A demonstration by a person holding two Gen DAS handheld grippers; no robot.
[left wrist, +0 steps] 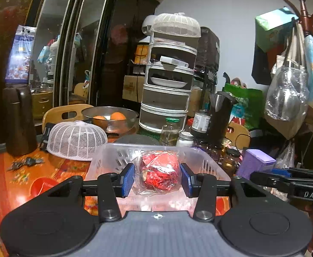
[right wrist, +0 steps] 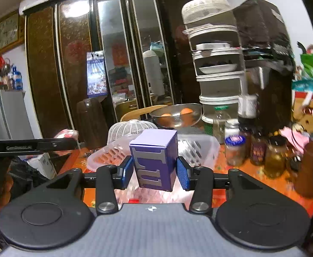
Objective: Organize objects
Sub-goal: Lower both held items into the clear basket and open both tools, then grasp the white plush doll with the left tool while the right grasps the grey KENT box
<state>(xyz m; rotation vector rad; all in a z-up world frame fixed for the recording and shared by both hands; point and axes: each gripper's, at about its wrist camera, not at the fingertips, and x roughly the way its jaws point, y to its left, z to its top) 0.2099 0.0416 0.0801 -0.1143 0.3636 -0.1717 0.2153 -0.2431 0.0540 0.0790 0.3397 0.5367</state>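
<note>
Step in hand, by judgement: both items are being carried to the clear plastic basket on the desk.

Left hand-held gripper: jaws closed on the wrapped red bundle, a ball of red shreds in clear film. The bundle hangs in front of the basket's near wall; whether it is over the opening or short of it cannot be told from this view.

Right hand-held gripper: jaws closed on the purple box, held upright with a slight tilt, white lettering facing the camera. In the right wrist view the basket lies just behind the box, tipped toward the camera.

Surroundings: white mesh food cover just beside the basket; metal bowl of oranges behind; jars crowd the desk to the right.

Next move, by judgement: bring each item over the basket opening, lower, then release. The soft film may cling to the pads; the box should be set flat so it does not topple.
</note>
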